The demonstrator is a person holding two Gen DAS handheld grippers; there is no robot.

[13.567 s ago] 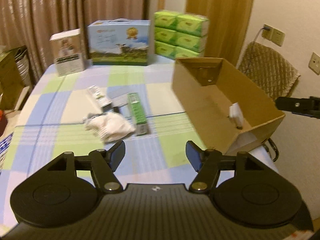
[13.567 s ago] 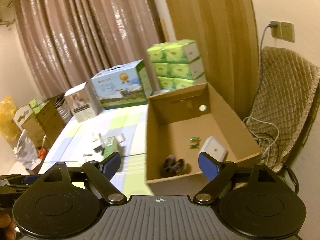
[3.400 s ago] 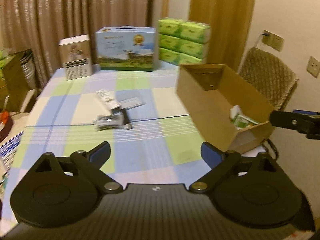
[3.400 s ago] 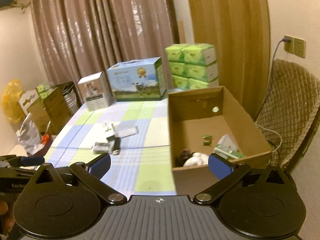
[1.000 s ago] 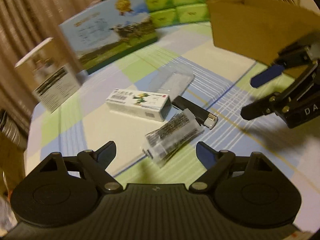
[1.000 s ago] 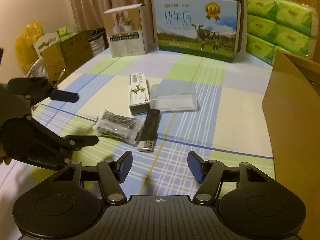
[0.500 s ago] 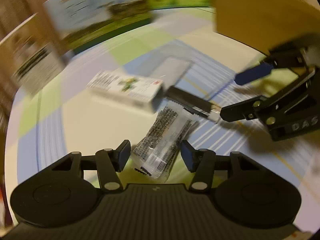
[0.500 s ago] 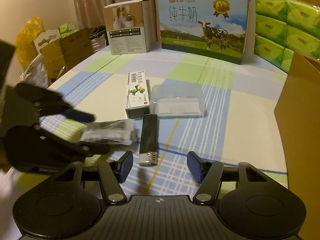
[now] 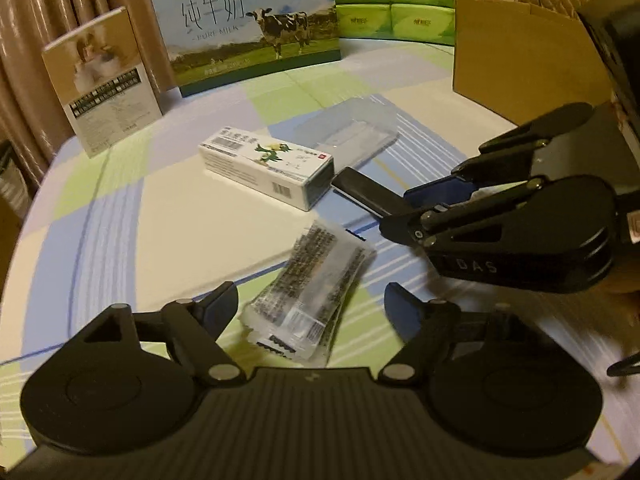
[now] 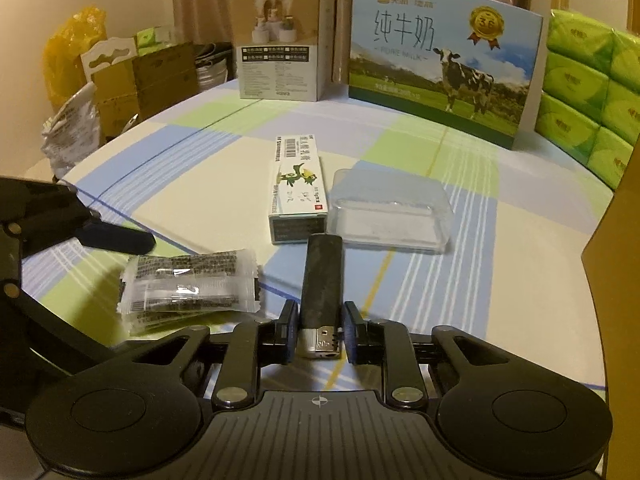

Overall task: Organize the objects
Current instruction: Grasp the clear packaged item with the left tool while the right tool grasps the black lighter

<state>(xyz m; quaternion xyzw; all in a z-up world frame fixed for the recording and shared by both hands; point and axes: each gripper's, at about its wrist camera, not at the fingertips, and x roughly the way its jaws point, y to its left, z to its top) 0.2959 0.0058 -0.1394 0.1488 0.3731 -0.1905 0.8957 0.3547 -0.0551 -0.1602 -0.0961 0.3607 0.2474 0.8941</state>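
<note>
A black lighter (image 10: 322, 280) with a silver head lies on the checked tablecloth, and my right gripper (image 10: 320, 334) is shut on its silver end. The left wrist view shows the same right gripper (image 9: 408, 210) at the right, on the lighter (image 9: 366, 192). My left gripper (image 9: 308, 304) has its jaws opening. A clear printed packet (image 9: 316, 292) lies between them, and the pads do not press it. One left finger (image 10: 116, 240) reaches in beside the packet (image 10: 188, 284). Beyond them lie a white box with a green bird (image 9: 268, 168) and a clear plastic case (image 9: 348, 132).
An open cardboard box (image 9: 520, 60) stands at the right of the table. A milk carton box (image 10: 440, 60), a small product box (image 10: 280, 48) and green tissue packs (image 10: 580, 92) line the far edge. Bags and cartons (image 10: 120, 72) sit off the table's left side.
My right gripper came forward and down, and its jaws closed on the lighter. My left gripper's jaws narrowed around the packet, then widened again. The packet has turned slightly.
</note>
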